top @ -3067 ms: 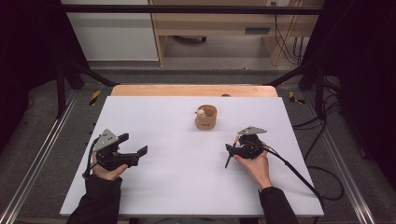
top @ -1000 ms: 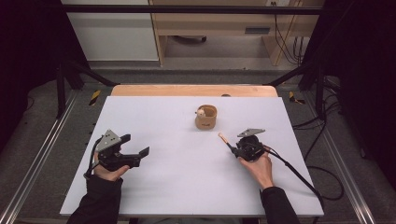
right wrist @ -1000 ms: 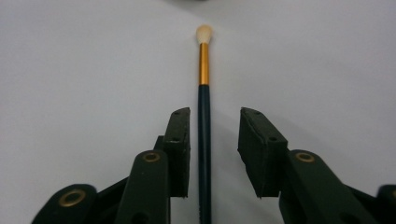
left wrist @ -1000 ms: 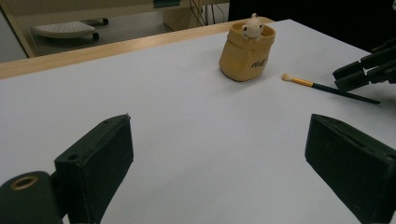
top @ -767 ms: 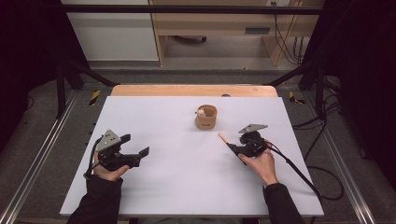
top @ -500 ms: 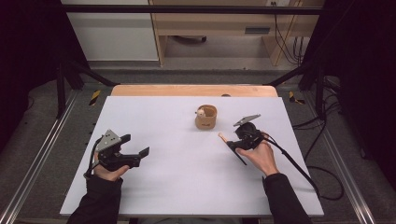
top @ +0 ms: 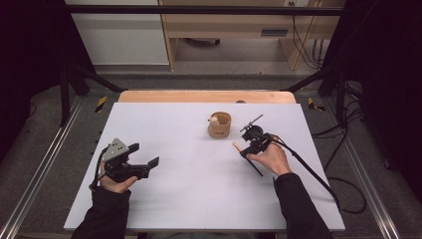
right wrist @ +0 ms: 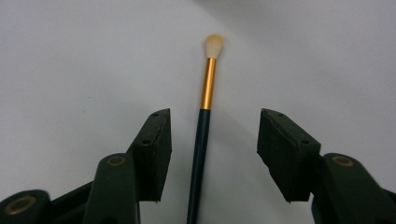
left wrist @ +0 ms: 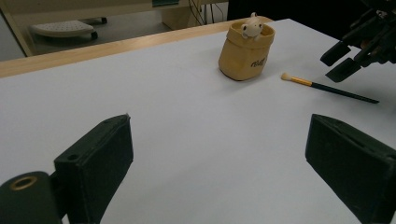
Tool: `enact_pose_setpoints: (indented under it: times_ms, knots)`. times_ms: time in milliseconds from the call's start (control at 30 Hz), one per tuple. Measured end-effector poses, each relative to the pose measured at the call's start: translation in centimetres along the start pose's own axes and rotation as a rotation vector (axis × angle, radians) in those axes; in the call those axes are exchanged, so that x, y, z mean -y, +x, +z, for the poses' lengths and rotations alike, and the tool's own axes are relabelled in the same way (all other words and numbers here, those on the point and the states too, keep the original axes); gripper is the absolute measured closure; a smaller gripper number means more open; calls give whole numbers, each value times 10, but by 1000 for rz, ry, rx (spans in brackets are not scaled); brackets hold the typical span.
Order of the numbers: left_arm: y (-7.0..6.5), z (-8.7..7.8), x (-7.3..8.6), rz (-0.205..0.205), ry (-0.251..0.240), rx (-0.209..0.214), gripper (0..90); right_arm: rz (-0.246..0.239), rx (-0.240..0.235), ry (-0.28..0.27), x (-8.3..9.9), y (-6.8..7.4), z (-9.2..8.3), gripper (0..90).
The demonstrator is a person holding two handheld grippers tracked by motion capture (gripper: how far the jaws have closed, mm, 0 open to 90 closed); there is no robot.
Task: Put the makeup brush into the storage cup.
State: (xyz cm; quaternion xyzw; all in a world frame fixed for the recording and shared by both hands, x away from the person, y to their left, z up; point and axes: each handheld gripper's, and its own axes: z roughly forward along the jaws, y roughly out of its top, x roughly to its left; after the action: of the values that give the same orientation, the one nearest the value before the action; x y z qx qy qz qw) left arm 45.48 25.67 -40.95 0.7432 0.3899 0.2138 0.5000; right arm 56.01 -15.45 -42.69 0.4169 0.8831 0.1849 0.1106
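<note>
brush [right wrist: 203, 135] lies flat on the surface beside the pot [top: 219, 125], handle running straight between the released right tool [right wrist: 212, 154] jaws, just been opening; pads clear of it.

The high view looks forward and down over the whole white table [top: 199, 199]. The left gripper view sits low, facing across it. The right gripper view looks steeply down, close above the brush [right wrist: 201, 135], which all three views share.
</note>
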Motion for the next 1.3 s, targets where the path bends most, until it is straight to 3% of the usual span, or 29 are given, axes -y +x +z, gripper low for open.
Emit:
enact_pose_setpoints:
  times_ms: [100,500,733,1100,1300]
  knots:
    - [0,0,0,-1,0,0,72,-21,-6,16,-2,-2,5,497]
    - [0,1,1,0,5,-1,72,-17,-21,95,-3,0,19,616]
    - [0,1,1,2,7,-1,72,-27,-28,115,-2,1,24,698]
    - [0,1,1,1,5,-1,72,4,-53,132,-2,1,24,822]
    - [0,1,1,8,11,0,72,5,-52,138,-3,1,24,832]
